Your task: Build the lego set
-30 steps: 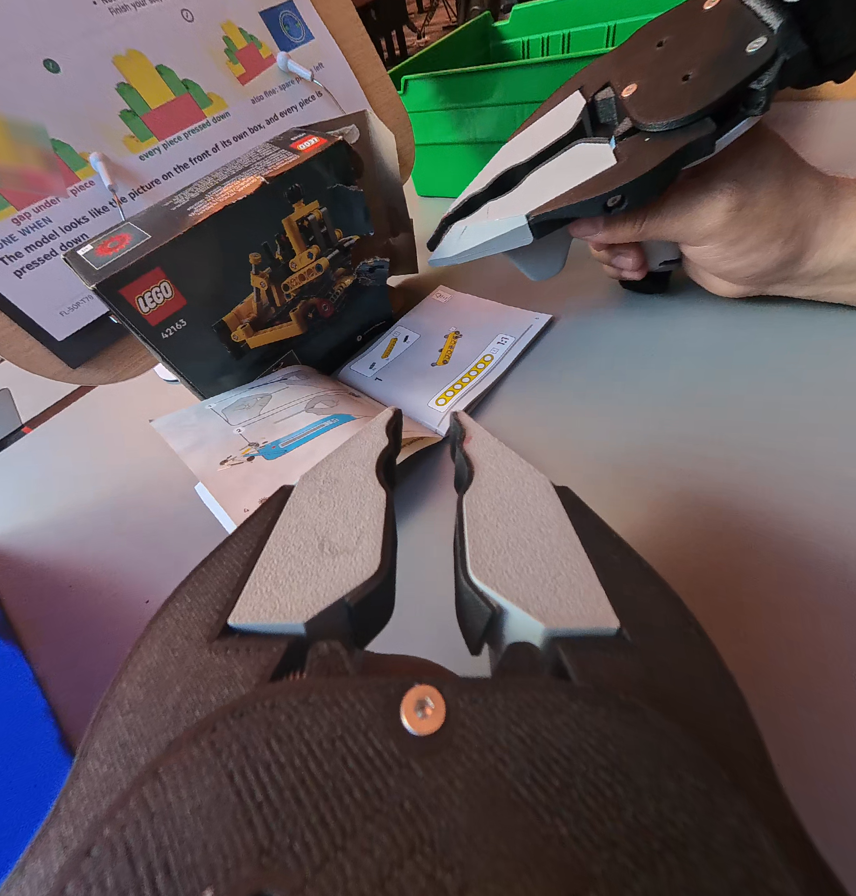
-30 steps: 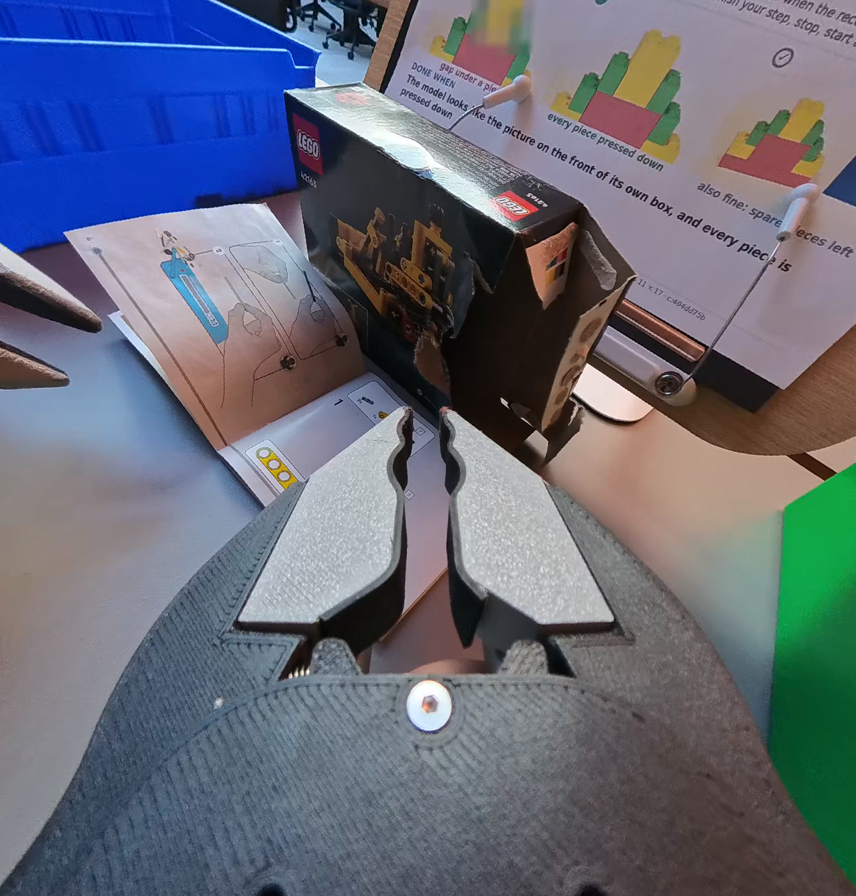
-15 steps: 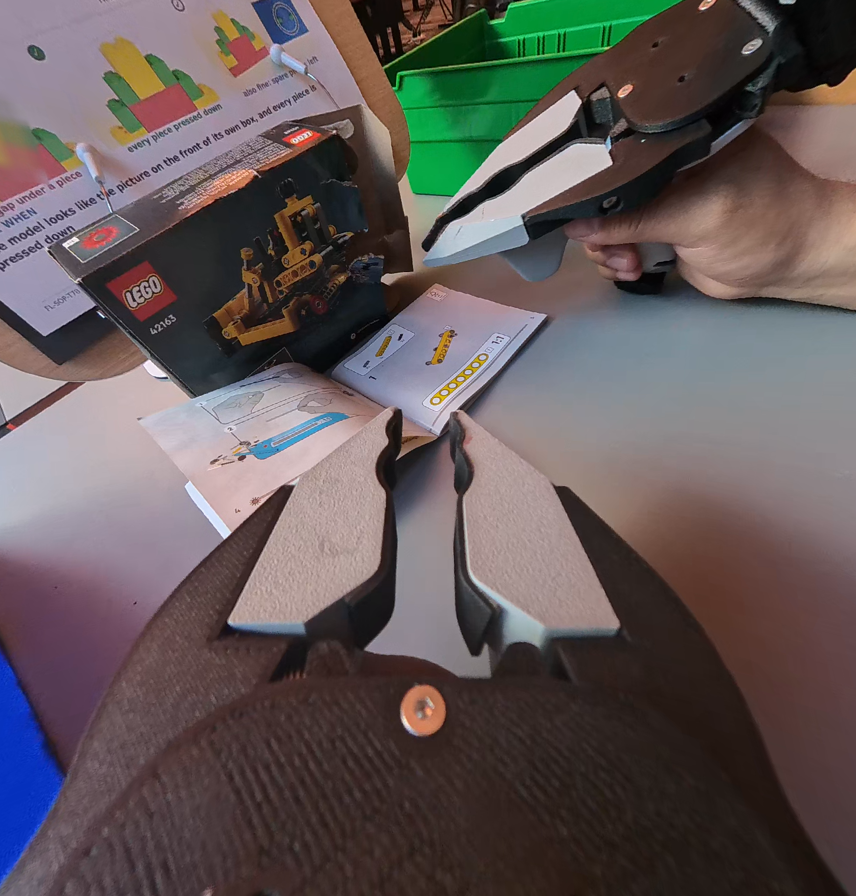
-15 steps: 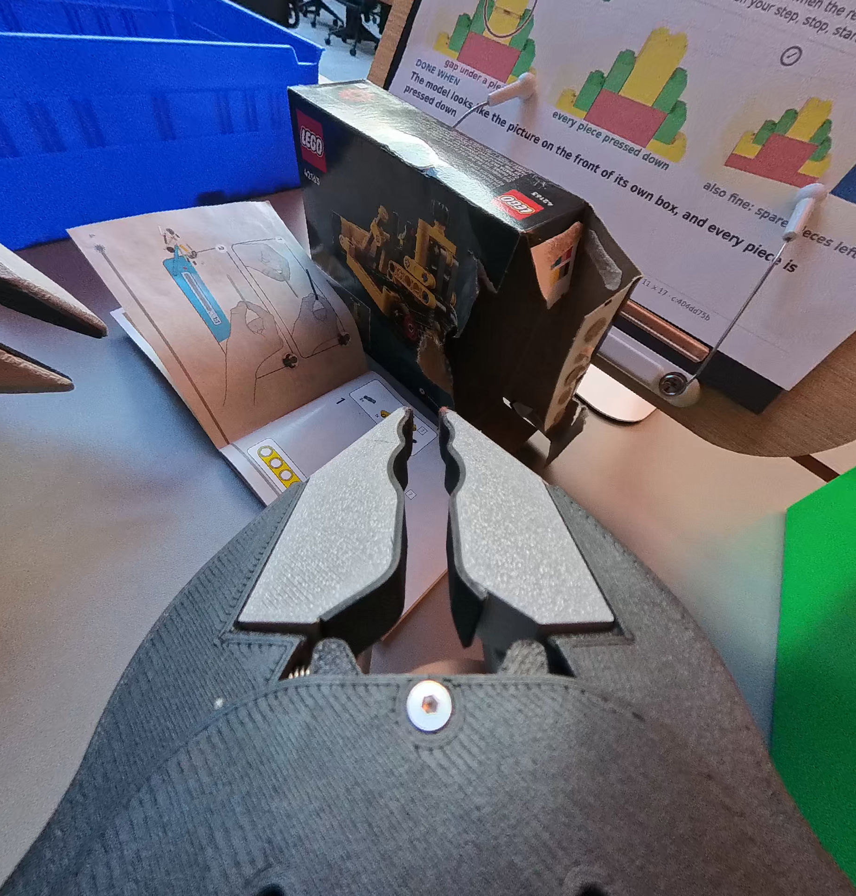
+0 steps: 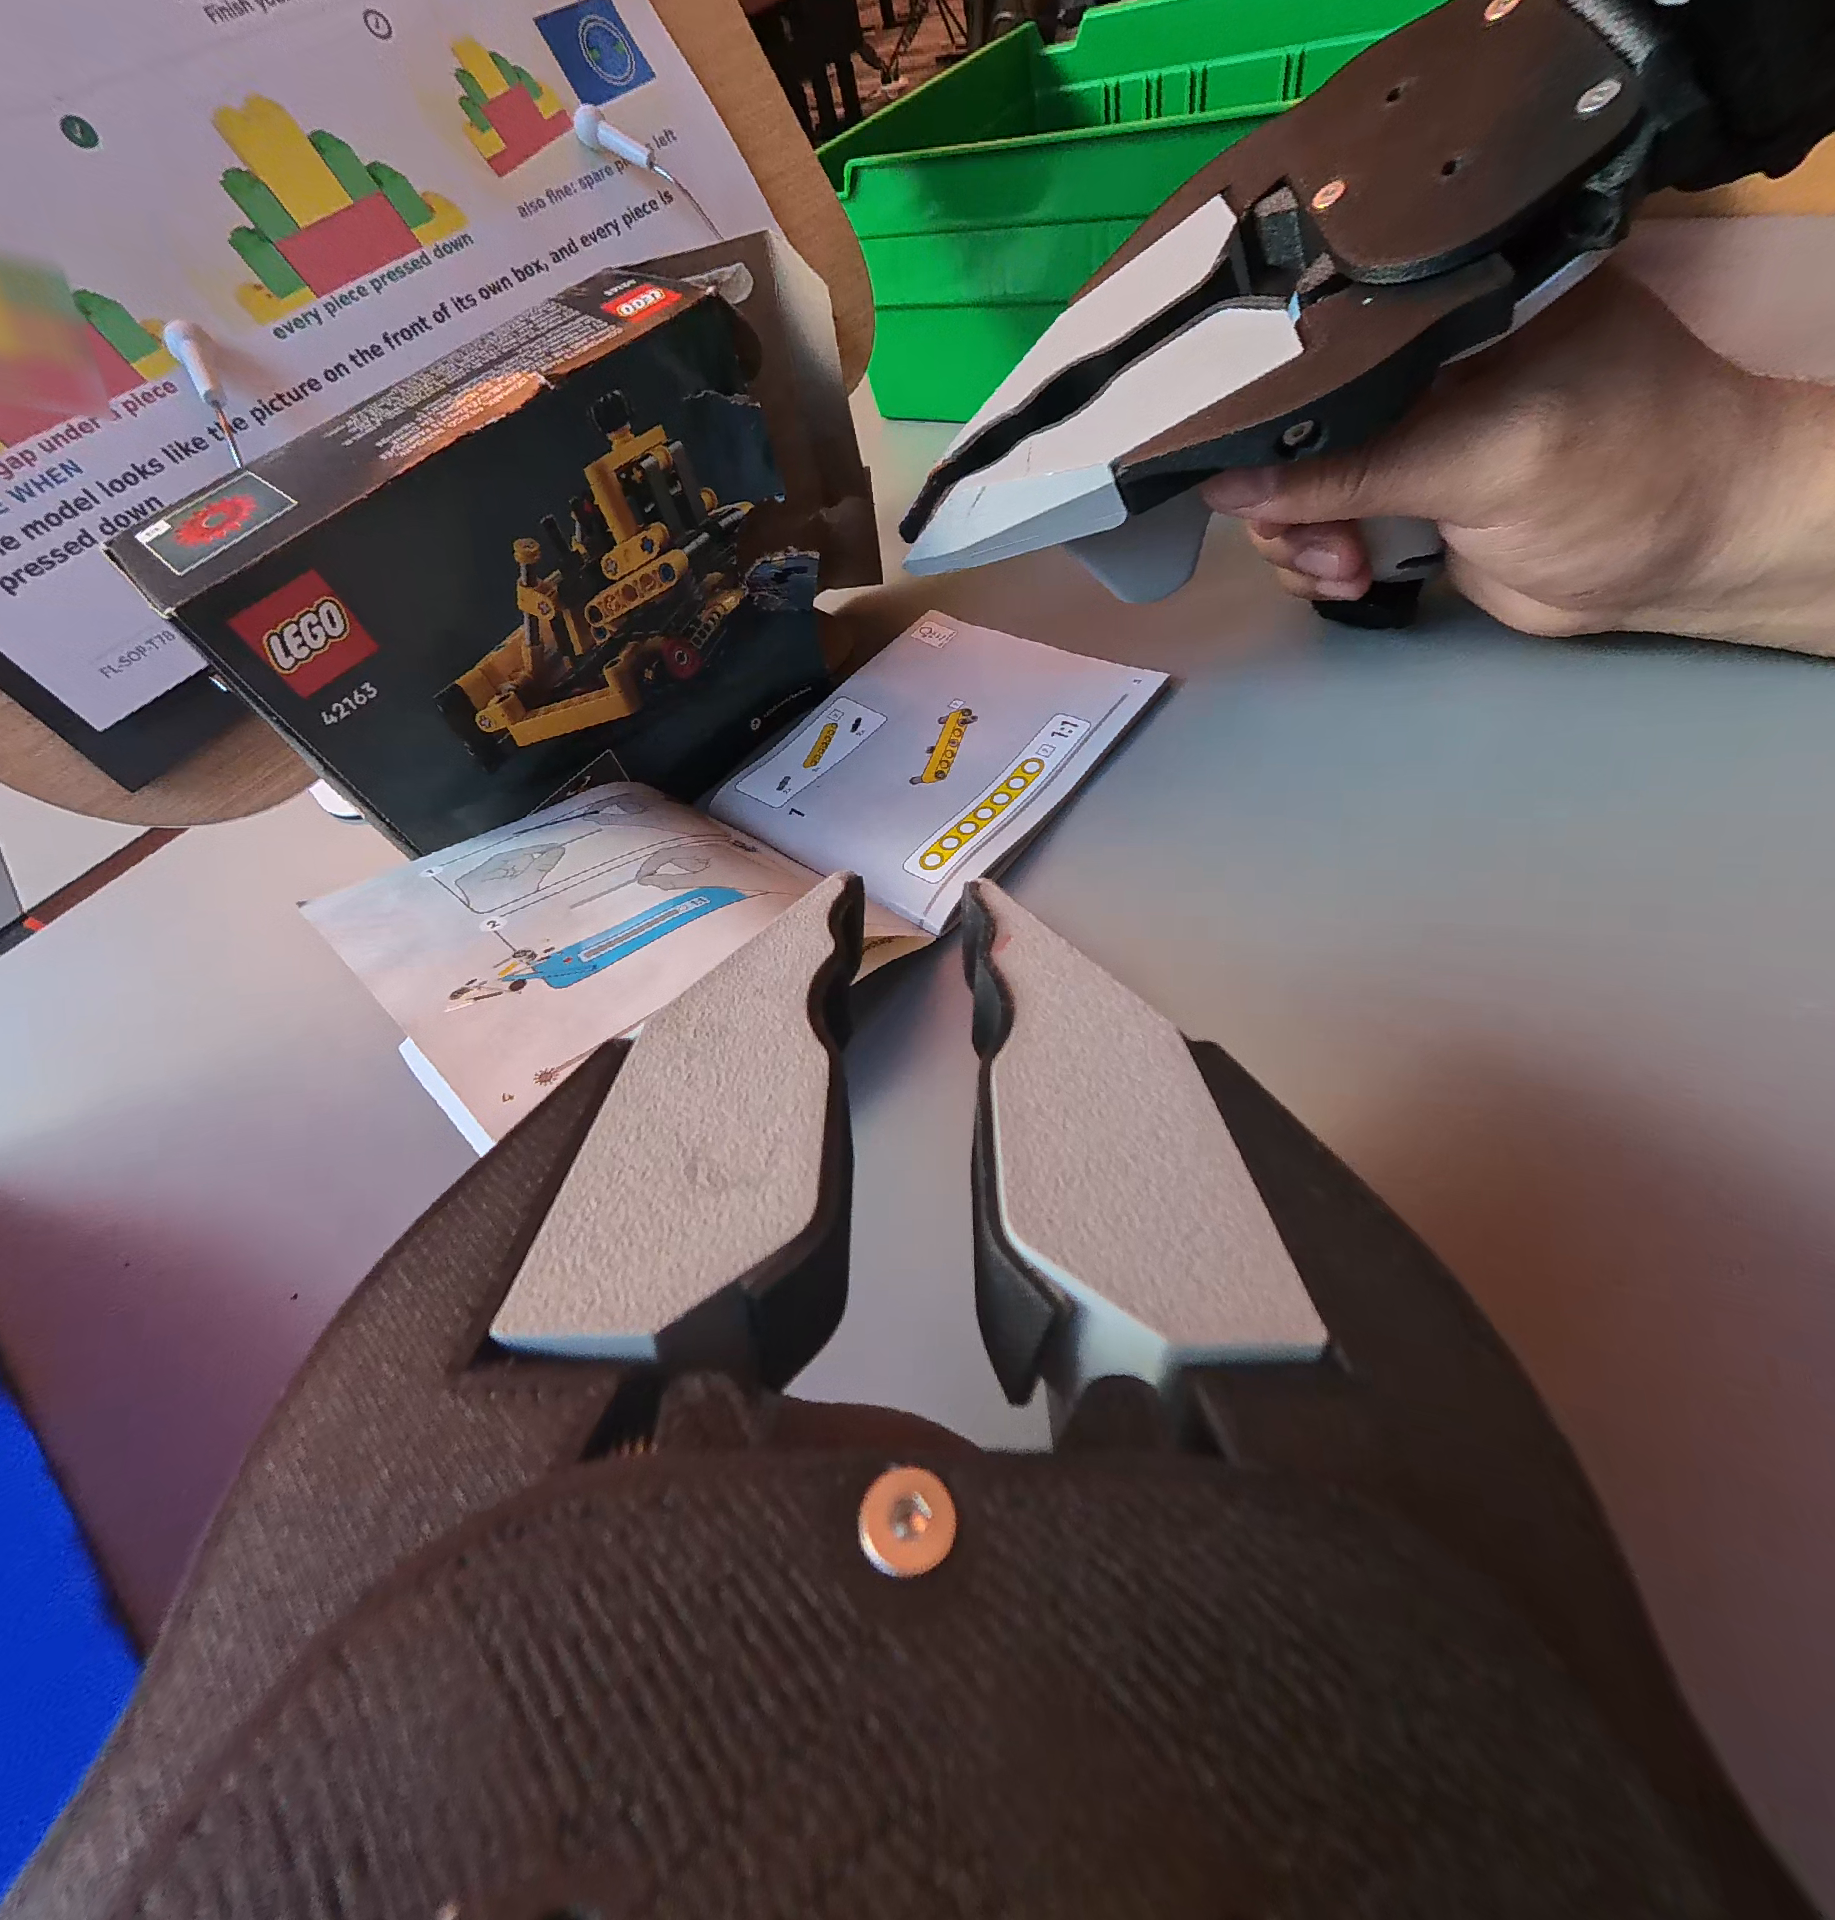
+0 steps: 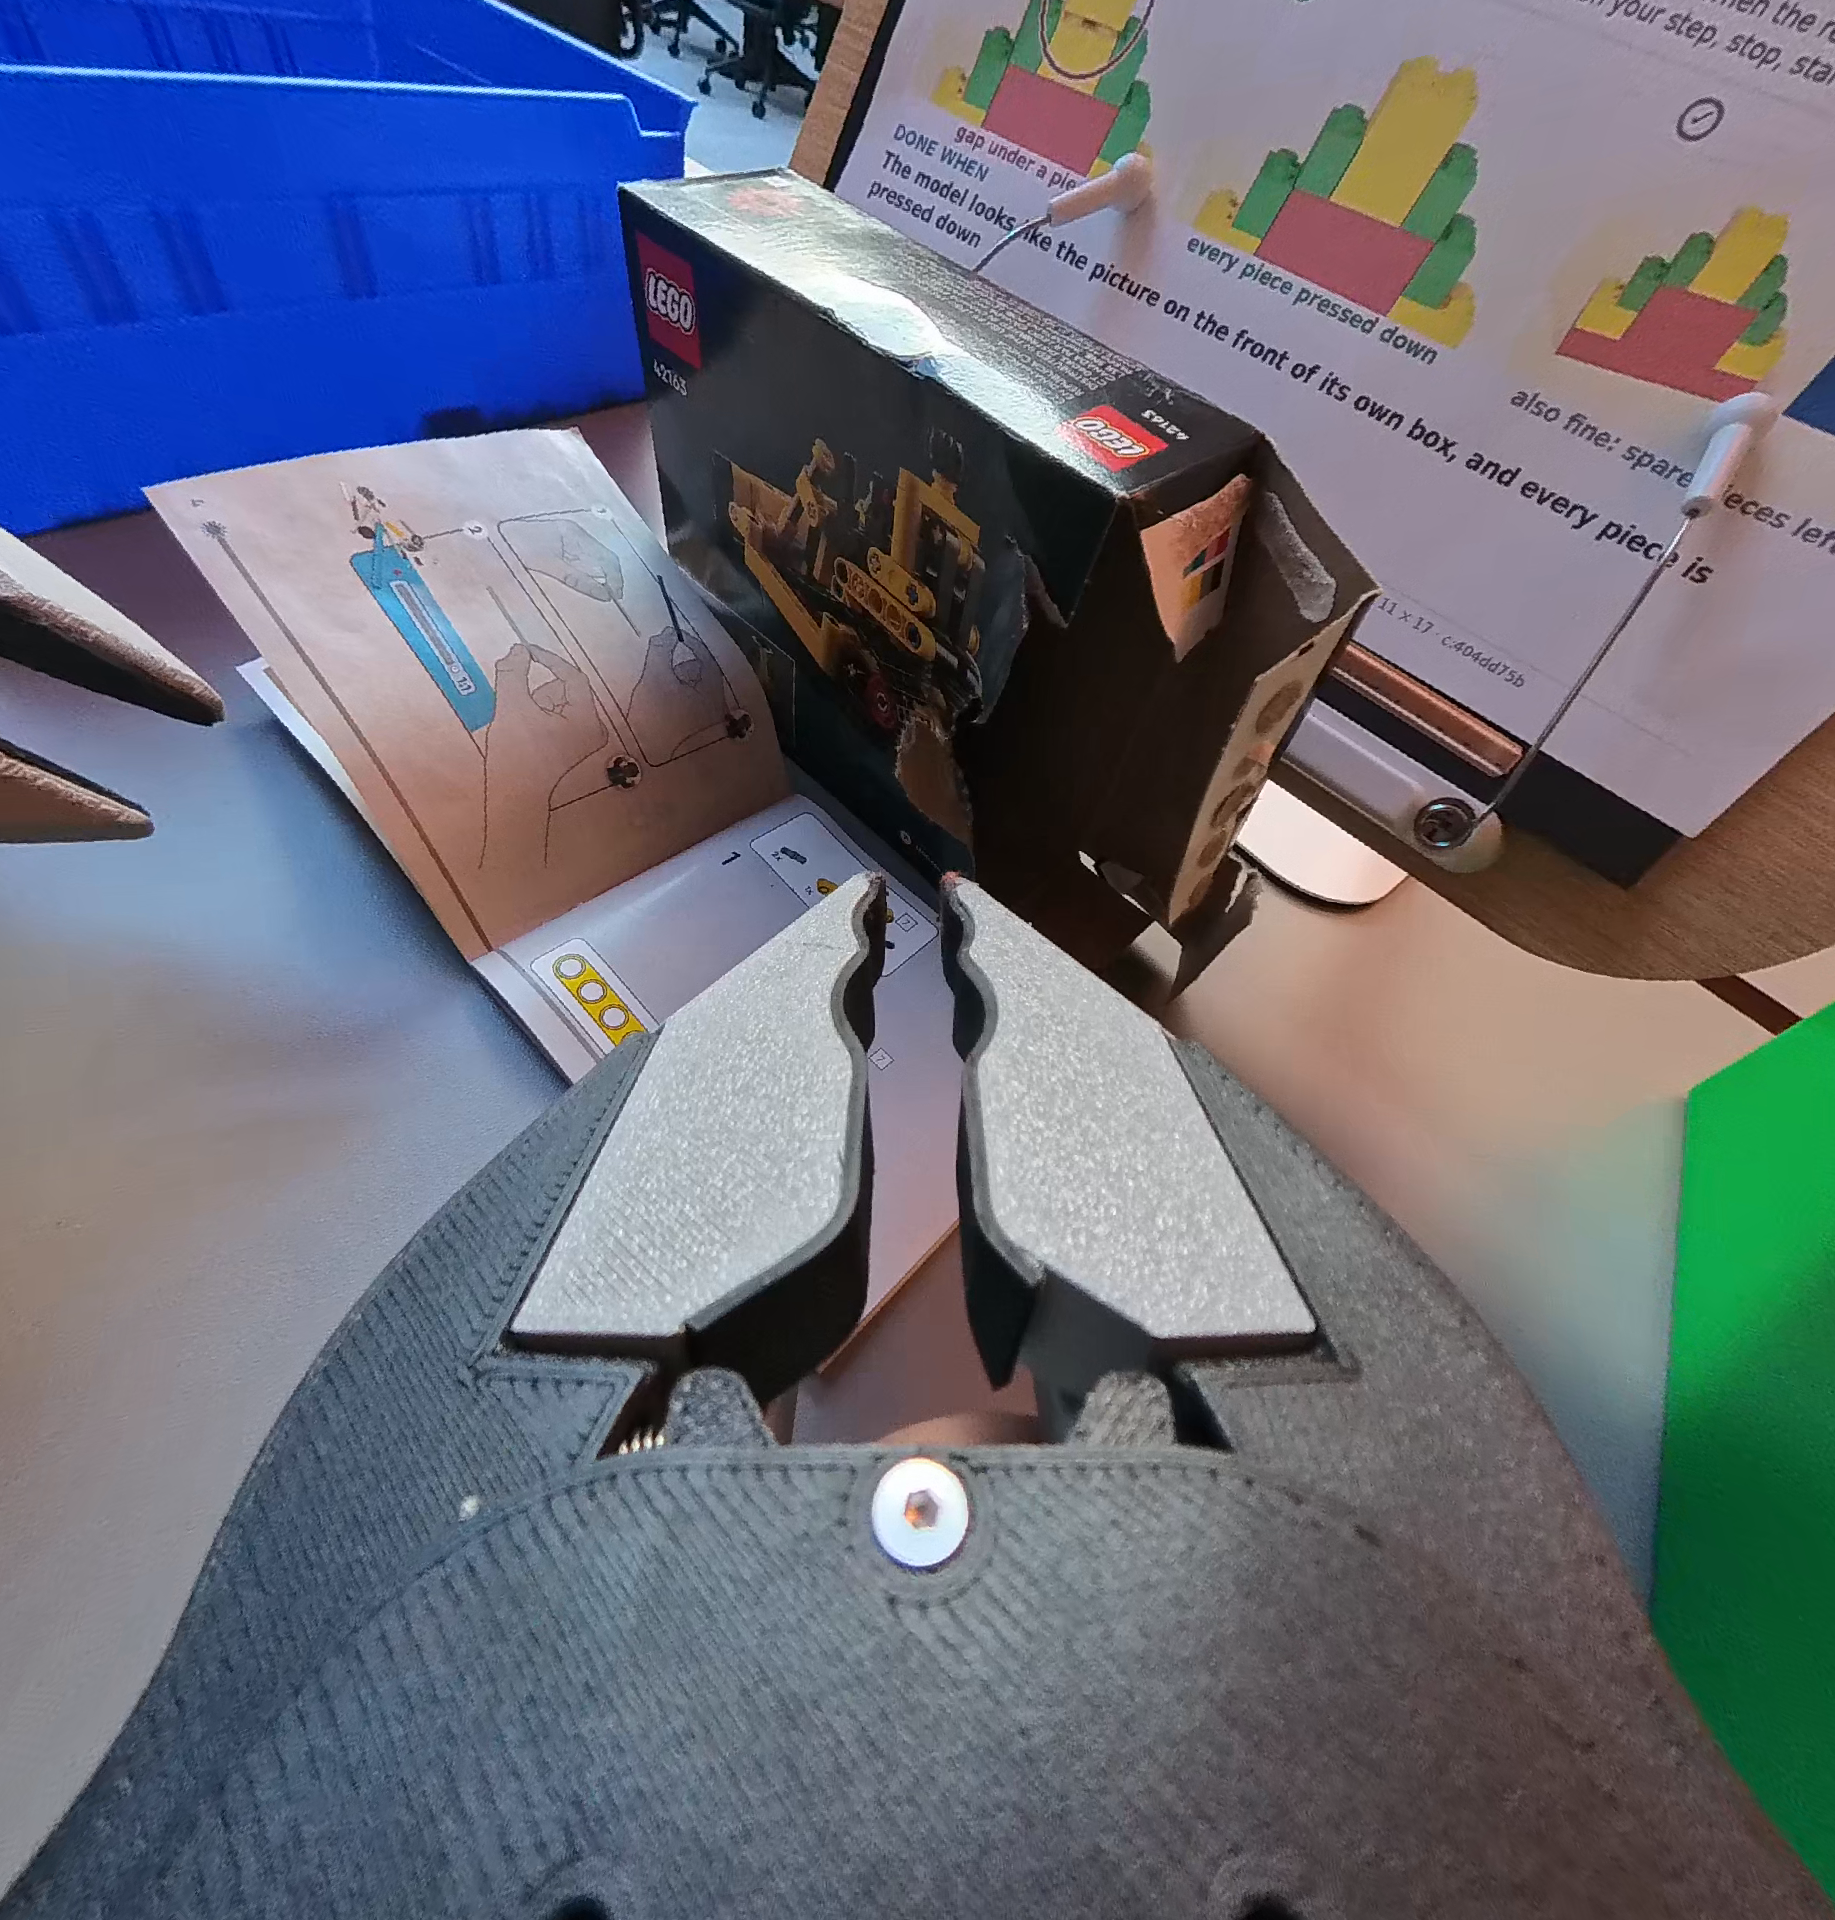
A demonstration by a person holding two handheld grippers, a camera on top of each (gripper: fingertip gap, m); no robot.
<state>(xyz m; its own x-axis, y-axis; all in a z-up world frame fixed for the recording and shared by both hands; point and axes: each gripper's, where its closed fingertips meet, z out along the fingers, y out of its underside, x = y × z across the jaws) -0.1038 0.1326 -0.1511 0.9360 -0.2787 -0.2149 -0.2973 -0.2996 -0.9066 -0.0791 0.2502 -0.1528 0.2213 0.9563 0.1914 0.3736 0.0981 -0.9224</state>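
A black Lego set box (image 5: 497, 623) with a yellow bulldozer picture stands on the grey table (image 5: 1464, 935), its right end flap torn open (image 6: 1235, 665). An open instruction booklet (image 5: 944, 758) lies flat in front of it. No loose bricks show. My left gripper (image 5: 911, 902) hovers just short of the booklet's near edge, jaws a narrow gap apart and empty. My right gripper (image 6: 913, 888) hovers over the booklet's right page (image 6: 684, 935), close to the box, its tips nearly together and empty. In the left wrist view the right gripper (image 5: 918, 545) is held by a hand (image 5: 1567, 499).
A printed sheet with brick pictures on a board (image 5: 321, 208) stands behind the box and also shows in the right wrist view (image 6: 1412, 260). A green bin (image 5: 1048, 177) is at the back right. A blue bin (image 6: 269, 260) is at the back left. The grippers' ends are close to 12 cm from one another.
Both grippers have drifted only slightly. The jaws keep the same gaps, and the box and booklet have not moved.
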